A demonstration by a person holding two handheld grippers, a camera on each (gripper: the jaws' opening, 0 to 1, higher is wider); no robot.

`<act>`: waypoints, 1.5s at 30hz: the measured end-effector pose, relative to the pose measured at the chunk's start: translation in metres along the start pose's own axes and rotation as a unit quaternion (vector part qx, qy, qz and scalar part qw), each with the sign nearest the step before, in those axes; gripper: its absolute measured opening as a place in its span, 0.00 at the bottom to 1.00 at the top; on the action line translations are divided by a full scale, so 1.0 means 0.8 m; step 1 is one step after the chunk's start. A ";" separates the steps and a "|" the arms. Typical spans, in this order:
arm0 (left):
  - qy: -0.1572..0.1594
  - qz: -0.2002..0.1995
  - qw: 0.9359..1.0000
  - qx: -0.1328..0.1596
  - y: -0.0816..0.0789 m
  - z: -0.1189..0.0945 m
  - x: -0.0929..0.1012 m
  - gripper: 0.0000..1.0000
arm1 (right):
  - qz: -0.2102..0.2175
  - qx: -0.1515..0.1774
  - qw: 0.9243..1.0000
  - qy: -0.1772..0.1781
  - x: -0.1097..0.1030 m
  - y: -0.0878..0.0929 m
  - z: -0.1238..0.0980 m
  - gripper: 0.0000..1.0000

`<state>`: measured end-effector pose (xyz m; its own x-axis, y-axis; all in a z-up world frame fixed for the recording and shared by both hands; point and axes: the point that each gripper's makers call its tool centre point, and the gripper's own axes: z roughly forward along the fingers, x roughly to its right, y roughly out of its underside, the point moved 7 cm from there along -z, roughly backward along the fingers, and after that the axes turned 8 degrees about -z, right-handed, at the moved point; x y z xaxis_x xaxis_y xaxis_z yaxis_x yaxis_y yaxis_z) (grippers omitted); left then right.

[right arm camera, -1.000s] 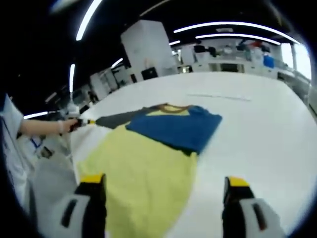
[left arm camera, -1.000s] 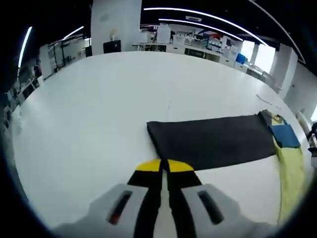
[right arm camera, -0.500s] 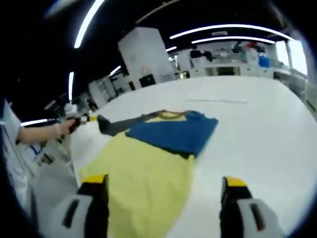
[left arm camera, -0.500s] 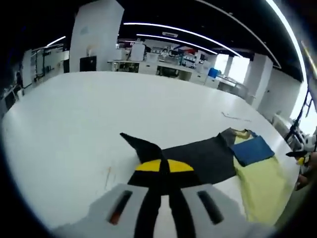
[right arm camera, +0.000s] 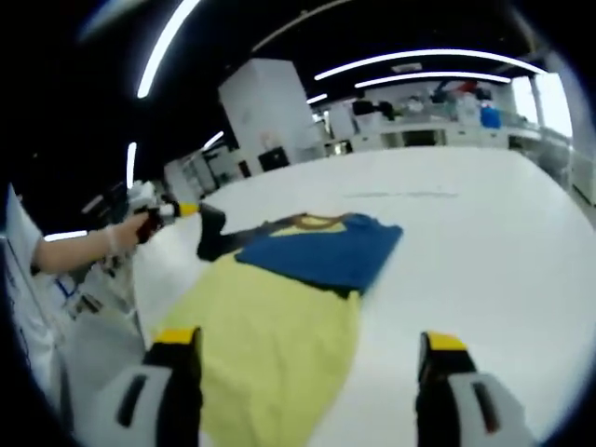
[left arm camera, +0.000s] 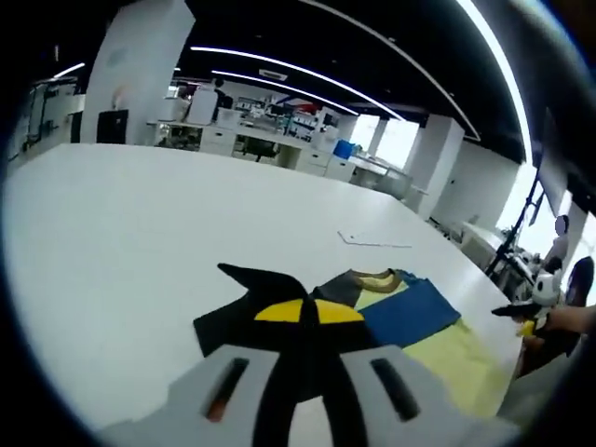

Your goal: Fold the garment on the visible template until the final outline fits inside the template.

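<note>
The garment (right arm camera: 279,298) lies flat on the wide white surface (right arm camera: 484,242), a shirt with a yellow body, a blue sleeve (right arm camera: 326,247) already turned in over the chest, and a dark sleeve (left arm camera: 270,303) on the other side. No drawn template outline can be made out under it in either view.

The left hand-held gripper (left arm camera: 307,312) has its jaws pressed together on the end of the dark sleeve, whose cloth peaks up in a point just beyond the yellow tips. In the right gripper view that same tool (right arm camera: 172,212) appears at the far left, held in a person's hand (right arm camera: 121,235), with the dark cloth hanging from it above the surface. The lift likely serves to carry the sleeve across the chest, mirroring the blue fold, so the shirt narrows.

The right hand-held gripper (right arm camera: 307,349) hangs over the yellow hem end with its jaws spread wide and nothing between them, seemingly waiting clear of the fold. The body probably needs a further fold afterwards.
</note>
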<state>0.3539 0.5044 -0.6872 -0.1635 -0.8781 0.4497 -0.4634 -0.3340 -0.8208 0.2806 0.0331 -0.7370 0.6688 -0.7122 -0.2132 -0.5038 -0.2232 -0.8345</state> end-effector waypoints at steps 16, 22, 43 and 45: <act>0.086 -0.022 0.996 -0.013 0.013 0.077 0.100 0.00 | 0.023 0.011 1.000 0.012 0.000 0.012 -0.012 0.95; 0.114 -0.050 0.992 -0.013 0.021 0.096 0.126 0.00 | 0.031 0.012 0.999 0.015 0.004 0.019 -0.013 0.94; 0.191 -0.107 0.974 -0.059 0.080 0.182 0.223 0.00 | 0.056 0.013 0.998 0.026 0.016 0.031 -0.015 0.91; 0.196 -0.102 0.973 -0.072 0.089 0.190 0.229 0.00 | 0.059 0.013 0.998 0.027 0.016 0.033 -0.016 0.91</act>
<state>0.4231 0.2680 -0.7172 -0.3625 -0.5910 0.7206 -0.6336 -0.4107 -0.6556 0.2687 0.0093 -0.7551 0.5753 -0.7671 -0.2837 -0.5627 -0.1195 -0.8180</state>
